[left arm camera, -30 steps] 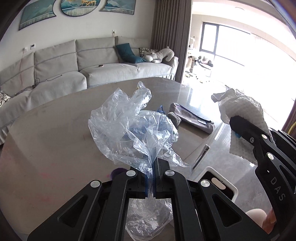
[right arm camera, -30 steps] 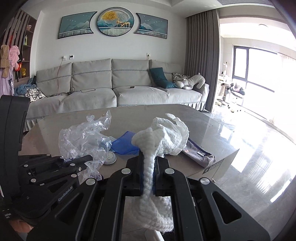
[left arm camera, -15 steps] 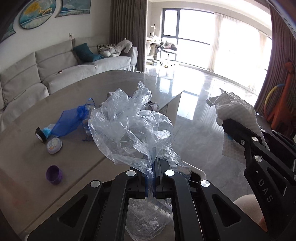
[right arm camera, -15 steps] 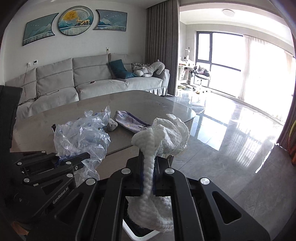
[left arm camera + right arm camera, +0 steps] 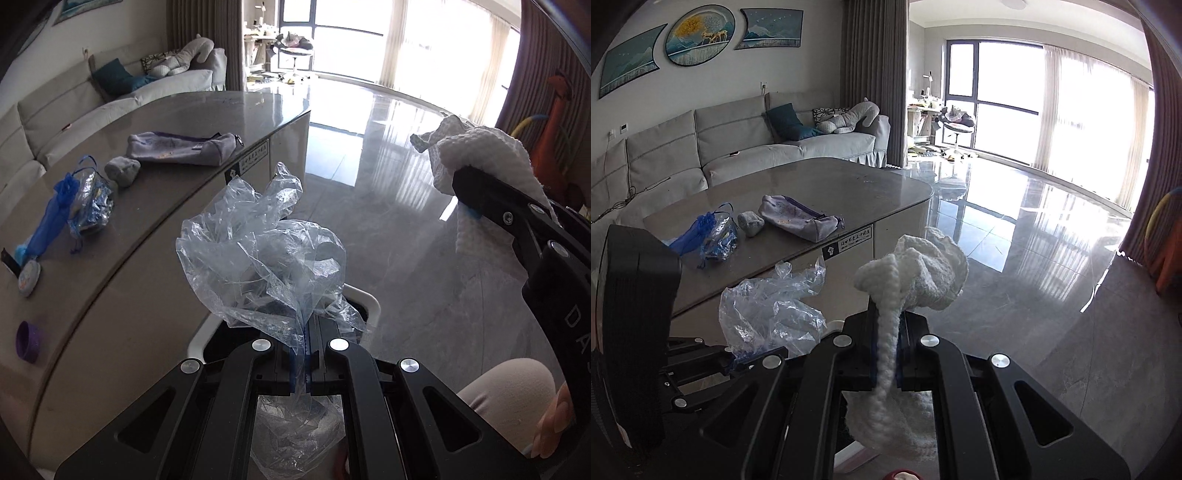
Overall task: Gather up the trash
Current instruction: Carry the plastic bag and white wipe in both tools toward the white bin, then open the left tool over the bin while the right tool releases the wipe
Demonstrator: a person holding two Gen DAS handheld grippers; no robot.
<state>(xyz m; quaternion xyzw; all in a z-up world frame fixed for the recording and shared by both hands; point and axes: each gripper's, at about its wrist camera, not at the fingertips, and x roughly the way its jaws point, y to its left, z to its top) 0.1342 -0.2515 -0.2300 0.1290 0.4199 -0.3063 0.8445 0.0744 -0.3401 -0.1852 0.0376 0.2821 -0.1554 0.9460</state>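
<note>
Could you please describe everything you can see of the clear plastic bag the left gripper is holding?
The clear plastic bag is thin, see-through film, crumpled into a loose wad with a faint blue tint along its creases. The left gripper is shut on a pinched fold of it; most billows up beyond the fingertips, while a tail hangs below. It is held in the air beside the table edge, over a white-rimmed bin.

Each camera looks forward and down along its own gripper, close up. Both views share the table (image 5: 155, 206) (image 5: 827, 184), sofa (image 5: 110, 96) (image 5: 738, 147) and floor (image 5: 406, 184) (image 5: 1034, 258).
</note>
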